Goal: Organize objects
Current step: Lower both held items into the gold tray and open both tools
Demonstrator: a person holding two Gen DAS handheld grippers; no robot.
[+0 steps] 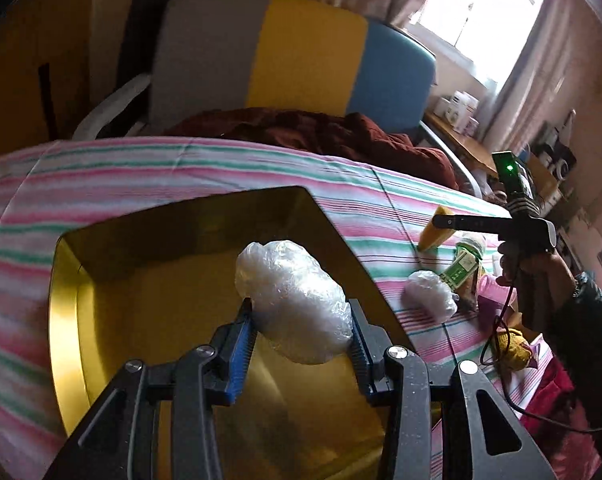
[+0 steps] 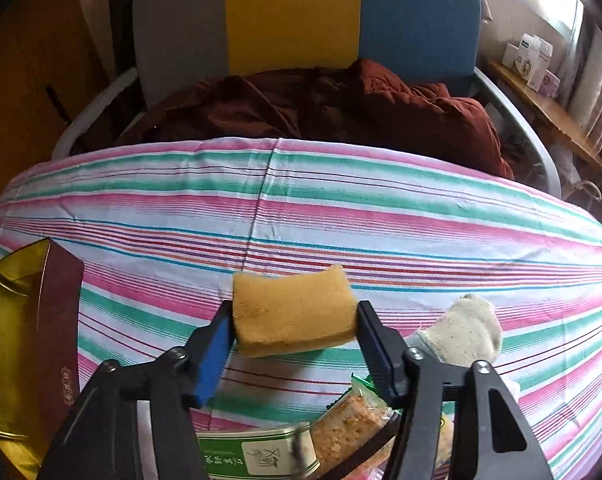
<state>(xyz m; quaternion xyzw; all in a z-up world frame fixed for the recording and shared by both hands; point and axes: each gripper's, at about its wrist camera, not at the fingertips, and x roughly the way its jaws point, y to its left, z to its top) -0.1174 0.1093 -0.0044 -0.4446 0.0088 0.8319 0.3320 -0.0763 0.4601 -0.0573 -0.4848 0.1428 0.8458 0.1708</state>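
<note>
Placement over the gold-lined box [image 1: 65, 300], which serves as the landmark. Left gripper [image 1: 301, 320] is closed to about the width of a crumpled clear plastic bag [image 1: 293, 300], both blue-padded fingers [image 1: 241, 344] pressing its sides, and carries it above the box's open interior, apparently clear of the floor. Right gripper [image 2: 295, 316] is closed on a yellow sponge [image 2: 293, 308], squeezed lightly between its pads and held above the striped cloth [image 2: 341, 208] to the right of the box; in the right wrist view the box [image 2: 5, 320] shows only at the far left edge. Remaining items lie on the cloth to the right of the box: a second plastic bag [image 1: 431, 294], a green-labelled package [image 1: 463, 268], a wrapped snack [image 2: 349, 420] and a pale sock [image 2: 465, 332]. Judged step: depositing the bag in the box. To do it well, lower the left gripper until the bag nears the floor before opening, since so light a bag may drift or cling to a pad; release toward a far corner so that room is left for the sponge; bring the right gripper across only once the left is clear of the box.
</note>
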